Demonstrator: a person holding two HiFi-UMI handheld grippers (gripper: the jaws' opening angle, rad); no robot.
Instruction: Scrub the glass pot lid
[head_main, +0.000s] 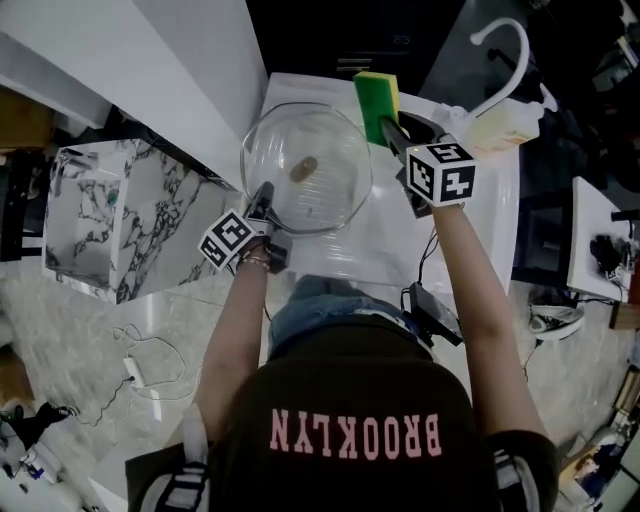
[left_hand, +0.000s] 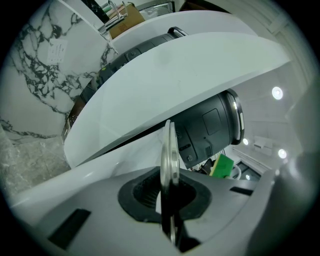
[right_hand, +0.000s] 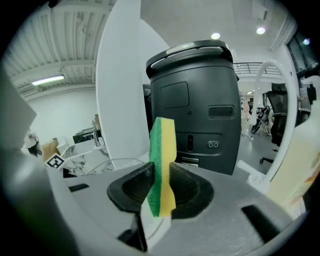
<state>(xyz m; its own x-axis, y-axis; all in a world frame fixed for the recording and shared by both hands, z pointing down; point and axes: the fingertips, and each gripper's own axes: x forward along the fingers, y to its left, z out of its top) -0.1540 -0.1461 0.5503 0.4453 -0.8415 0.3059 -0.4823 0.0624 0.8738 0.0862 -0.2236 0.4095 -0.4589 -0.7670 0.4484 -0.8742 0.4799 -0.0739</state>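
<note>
Left tongs: my left gripper (head_main: 263, 198) is clenched on the near-left rim of the glass pot lid (head_main: 330, 140). In the left gripper view (left_hand: 169, 196) the lid's metal edge (left_hand: 169, 155) stands edge-on between the jaws.
Right tongs: my right gripper (head_main: 392, 136) is shut tight on a sponge (head_main: 377, 98), which sticks up beyond the jaws. In the right gripper view (right_hand: 159, 192) the pads pinch the sponge (right_hand: 162, 160) in at its lower part.
Glass pot lid: I hold it up over the white counter (head_main: 480, 250) straight in front of me. From the head view it shows as almost a full circle, with its brownish knob (head_main: 304, 169) near the middle.
Sponge: its green face is towards the lid and its yellow face is away from it. It sits at the lid's far-right rim, and I cannot tell whether the two touch.
Behind: a dark grey appliance (right_hand: 192, 100) rises past the sponge and also shows beyond the lid (left_hand: 210, 125).
Right side: a white curved faucet (head_main: 508, 45) and a pale bottle (head_main: 500, 125) are just beside my right gripper.
Left side: a marble-patterned surface (head_main: 110, 215) lies well apart from the lid.
</note>
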